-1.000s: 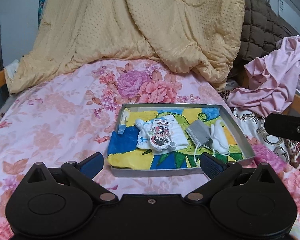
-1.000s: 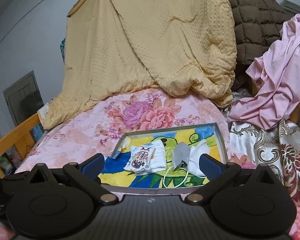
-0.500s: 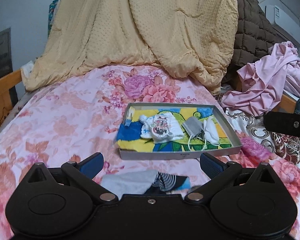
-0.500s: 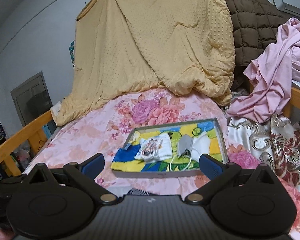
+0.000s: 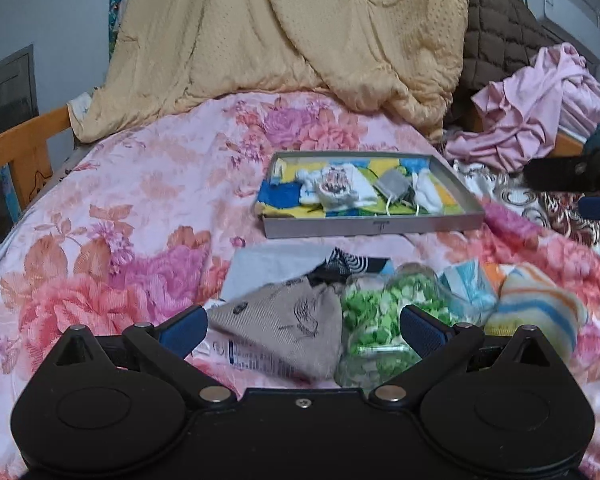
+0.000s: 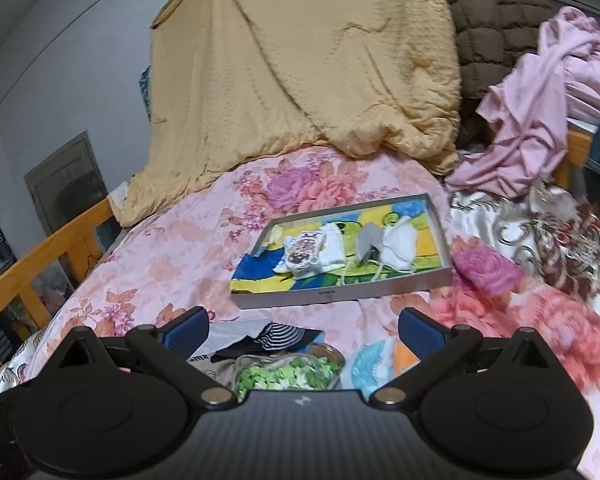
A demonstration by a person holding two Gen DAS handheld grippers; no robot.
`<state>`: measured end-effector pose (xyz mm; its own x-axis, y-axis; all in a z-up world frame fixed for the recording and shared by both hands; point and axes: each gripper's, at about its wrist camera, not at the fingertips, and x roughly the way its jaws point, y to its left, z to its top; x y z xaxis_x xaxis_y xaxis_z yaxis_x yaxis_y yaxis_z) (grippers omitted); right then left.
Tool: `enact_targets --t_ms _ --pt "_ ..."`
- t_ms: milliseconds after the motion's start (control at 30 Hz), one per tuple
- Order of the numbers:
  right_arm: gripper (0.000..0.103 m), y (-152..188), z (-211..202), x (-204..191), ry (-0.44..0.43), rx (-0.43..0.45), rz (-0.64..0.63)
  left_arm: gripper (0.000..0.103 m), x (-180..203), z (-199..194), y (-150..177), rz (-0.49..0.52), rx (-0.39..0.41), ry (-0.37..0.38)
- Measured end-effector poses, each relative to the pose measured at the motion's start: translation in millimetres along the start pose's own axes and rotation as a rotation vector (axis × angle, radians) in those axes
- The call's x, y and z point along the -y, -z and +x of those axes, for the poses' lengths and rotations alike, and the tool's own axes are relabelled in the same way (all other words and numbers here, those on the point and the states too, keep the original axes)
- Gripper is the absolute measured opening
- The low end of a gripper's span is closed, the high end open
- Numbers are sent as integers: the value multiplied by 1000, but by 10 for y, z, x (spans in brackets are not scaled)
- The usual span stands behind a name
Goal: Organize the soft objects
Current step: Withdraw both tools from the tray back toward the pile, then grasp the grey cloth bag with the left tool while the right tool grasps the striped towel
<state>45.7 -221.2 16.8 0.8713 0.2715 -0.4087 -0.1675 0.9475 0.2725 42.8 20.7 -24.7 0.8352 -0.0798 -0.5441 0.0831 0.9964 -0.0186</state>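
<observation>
two grippers hang over the near end of the bed, the left gripper [image 5: 302,330] and the right gripper [image 6: 303,330], each with its blue-padded jaws spread wide and nothing between them, which suits a moment of choosing rather than carrying. just under the left one lies a loose row of soft things on the floral bedspread [image 5: 140,208]: a beige drawstring pouch [image 5: 288,328], a clear bag of green and white bits [image 5: 384,316] touching its right side, a light blue packet [image 5: 466,284] and, furthest right, a striped orange and yellow cloth [image 5: 540,308]. behind the pouch a black and white striped fabric [image 5: 346,266] rests on a pale grey cloth [image 5: 268,264]. these look like the pieces still waiting to be sorted, heaped close to hand so either gripper can reach them. beyond them, apart from the heap, sits the shallow grey tray [image 5: 374,226] with a bright yellow, blue and green lining; it holds a white printed garment [image 5: 336,188], a grey face mask [image 5: 392,186] with its cords trailing, and a white mask [image 5: 426,192] beside it, so it seems to be the collecting place. further back a yellow quilt [image 5: 300,28] is piled up, with a brown quilted cover [image 5: 496,28] and crumpled pink clothes [image 5: 536,100] to the right.
</observation>
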Motion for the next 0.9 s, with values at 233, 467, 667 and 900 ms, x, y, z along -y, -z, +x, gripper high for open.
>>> enact_targets --t_ms 233,467,667,900 --pt "103 68 -138 188 42 -32 1 102 -28 99 68 -49 -18 -15" --pt "103 82 -118 168 36 -44 -8 102 -62 184 141 -100 -58 -7" --pt "103 55 -102 124 22 -36 -9 102 -125 334 170 -181 -94 2" --pt "103 78 -103 117 25 -44 -13 102 -275 500 109 -345 -115 21"
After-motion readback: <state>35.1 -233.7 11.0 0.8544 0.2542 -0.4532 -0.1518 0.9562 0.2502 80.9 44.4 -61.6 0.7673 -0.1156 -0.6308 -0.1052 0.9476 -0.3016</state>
